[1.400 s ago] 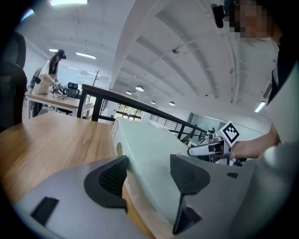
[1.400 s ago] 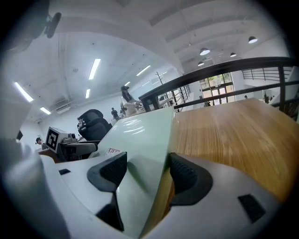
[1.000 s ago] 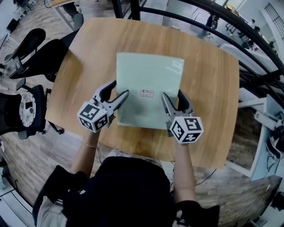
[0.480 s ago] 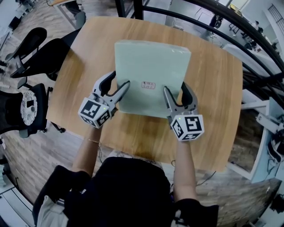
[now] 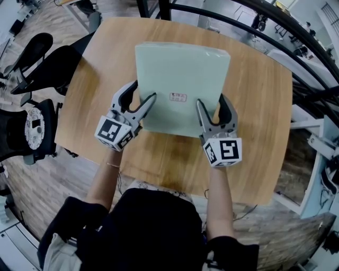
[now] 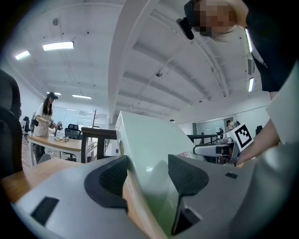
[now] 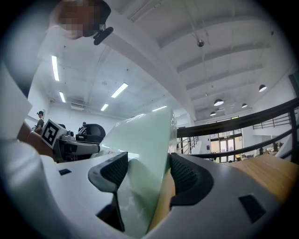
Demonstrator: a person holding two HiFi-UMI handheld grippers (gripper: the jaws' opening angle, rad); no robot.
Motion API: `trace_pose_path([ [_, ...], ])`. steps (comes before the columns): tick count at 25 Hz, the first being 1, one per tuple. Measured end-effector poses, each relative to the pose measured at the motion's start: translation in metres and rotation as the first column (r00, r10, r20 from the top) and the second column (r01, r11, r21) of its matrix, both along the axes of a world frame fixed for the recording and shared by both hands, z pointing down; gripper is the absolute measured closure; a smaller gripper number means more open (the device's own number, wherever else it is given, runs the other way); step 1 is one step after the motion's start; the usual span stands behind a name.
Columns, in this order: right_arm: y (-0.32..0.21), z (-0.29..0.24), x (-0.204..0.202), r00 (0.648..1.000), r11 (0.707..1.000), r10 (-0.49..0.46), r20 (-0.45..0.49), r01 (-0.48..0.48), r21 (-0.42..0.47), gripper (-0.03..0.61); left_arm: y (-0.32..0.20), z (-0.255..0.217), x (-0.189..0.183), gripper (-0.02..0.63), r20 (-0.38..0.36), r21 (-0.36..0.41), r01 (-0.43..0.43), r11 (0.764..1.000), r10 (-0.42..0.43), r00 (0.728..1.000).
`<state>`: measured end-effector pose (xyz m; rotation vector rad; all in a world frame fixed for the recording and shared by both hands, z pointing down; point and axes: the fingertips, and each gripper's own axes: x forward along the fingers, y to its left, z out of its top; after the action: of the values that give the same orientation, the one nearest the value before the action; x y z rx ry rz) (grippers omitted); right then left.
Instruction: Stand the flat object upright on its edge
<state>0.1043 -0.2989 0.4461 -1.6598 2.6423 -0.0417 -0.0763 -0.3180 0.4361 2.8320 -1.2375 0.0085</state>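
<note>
head view | board (image 5: 183, 69) underside hidden | left gripper (image 5: 144, 90), right gripper (image 5: 210, 99) clamp it

An open-plan office. Black swivel office chairs (image 5: 53, 66) stand left of the light wooden table with rounded corners (image 5: 254, 95), on a wood-plank floor (image 5: 47, 196). A black metal railing (image 5: 164, 8) curves beyond the table, long strip ceiling lights (image 6: 58, 45) hang overhead, and another wooden desk (image 6: 56, 142) stands farther off.
</note>
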Motion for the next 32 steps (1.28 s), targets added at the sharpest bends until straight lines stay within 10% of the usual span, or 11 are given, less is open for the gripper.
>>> trace_pose_path([
  [32, 0.001, -0.017, -0.006, 0.995, 0.984, 0.092, -0.045, -0.084, 0.155, 0.298, 0.001, -0.018, -0.002, 0.345, 0.001, 0.204, -0.021, 0.979, 0.021, 1.0],
])
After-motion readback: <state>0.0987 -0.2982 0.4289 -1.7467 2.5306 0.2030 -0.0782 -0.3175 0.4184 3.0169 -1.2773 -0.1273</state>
